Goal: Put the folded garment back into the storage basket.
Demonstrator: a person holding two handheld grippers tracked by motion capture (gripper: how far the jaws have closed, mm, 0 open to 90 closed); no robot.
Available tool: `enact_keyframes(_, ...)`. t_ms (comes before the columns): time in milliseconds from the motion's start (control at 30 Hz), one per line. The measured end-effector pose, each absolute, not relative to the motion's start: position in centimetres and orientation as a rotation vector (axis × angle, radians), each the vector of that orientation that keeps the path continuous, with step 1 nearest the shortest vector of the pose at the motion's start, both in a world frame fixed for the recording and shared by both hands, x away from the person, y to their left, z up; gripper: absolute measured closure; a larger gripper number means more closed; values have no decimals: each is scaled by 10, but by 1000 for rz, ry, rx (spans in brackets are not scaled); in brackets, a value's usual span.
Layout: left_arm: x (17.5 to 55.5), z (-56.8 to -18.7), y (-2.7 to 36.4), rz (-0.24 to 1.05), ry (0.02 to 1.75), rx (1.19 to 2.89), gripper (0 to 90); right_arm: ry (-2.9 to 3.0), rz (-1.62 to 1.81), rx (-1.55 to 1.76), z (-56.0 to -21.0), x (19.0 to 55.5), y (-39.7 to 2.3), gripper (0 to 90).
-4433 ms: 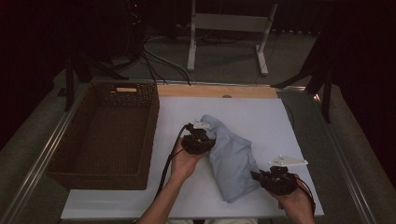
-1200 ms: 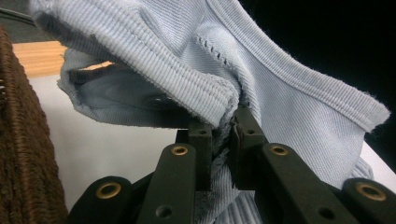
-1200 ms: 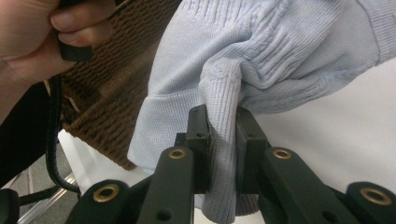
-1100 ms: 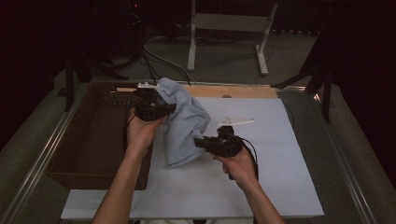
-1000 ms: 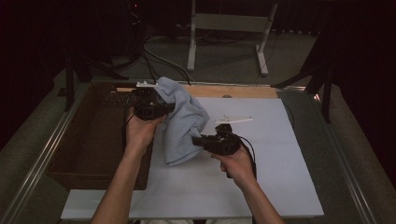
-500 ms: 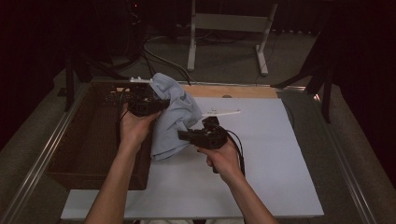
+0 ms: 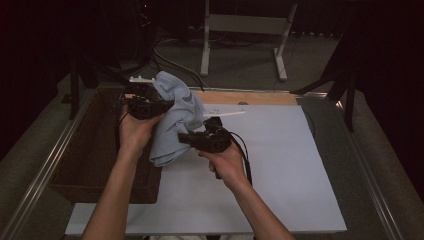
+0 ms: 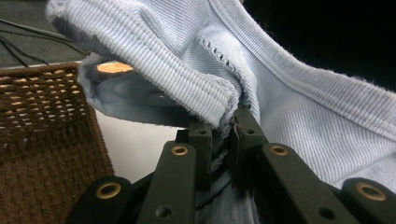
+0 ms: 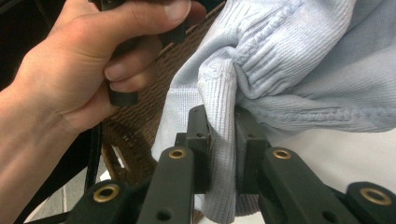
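Nearest the person's edge of the white table point(image 7: 280, 185), both forearms reach forward, each hand carrying a gripper. Just beyond, the right gripper point(image 7: 184, 138) is clamped on a bunched ribbed fold of the light blue knit garment point(image 7: 175, 120); the right gripper view shows that fold squeezed tight between its jaws. Farther on and higher, the left gripper point(image 7: 167, 104) pinches a ribbed hem of the same garment, its jaws likewise closed narrow on cloth. The garment hangs in the air between the two grips, over the seam where the table meets the brown wicker basket point(image 7: 95, 155). Its long axis runs from the far, upper grip down and toward the person, with the loose lower end trailing just at the basket's right rim.

I judge the main risk is that trailing end: if the hands swing left too low, it may drag on the rim and drape outside the basket. Each grip also seems to hold only a thin fold, so a tug between the hands could pull one free.
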State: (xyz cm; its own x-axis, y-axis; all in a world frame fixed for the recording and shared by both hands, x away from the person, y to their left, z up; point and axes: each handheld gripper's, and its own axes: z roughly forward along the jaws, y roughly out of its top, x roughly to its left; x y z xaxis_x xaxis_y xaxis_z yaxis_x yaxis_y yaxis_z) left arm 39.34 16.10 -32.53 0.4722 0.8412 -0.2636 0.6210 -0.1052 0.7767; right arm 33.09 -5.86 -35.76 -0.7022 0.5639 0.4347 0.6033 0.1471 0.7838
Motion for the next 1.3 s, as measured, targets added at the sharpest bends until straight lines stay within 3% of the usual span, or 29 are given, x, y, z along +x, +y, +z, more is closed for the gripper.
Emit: enact_keyframes(1300, 395, -318, 212, 396, 1273, 1818, 831, -2468, -1604, -1209, -370, 334, -1, 798)
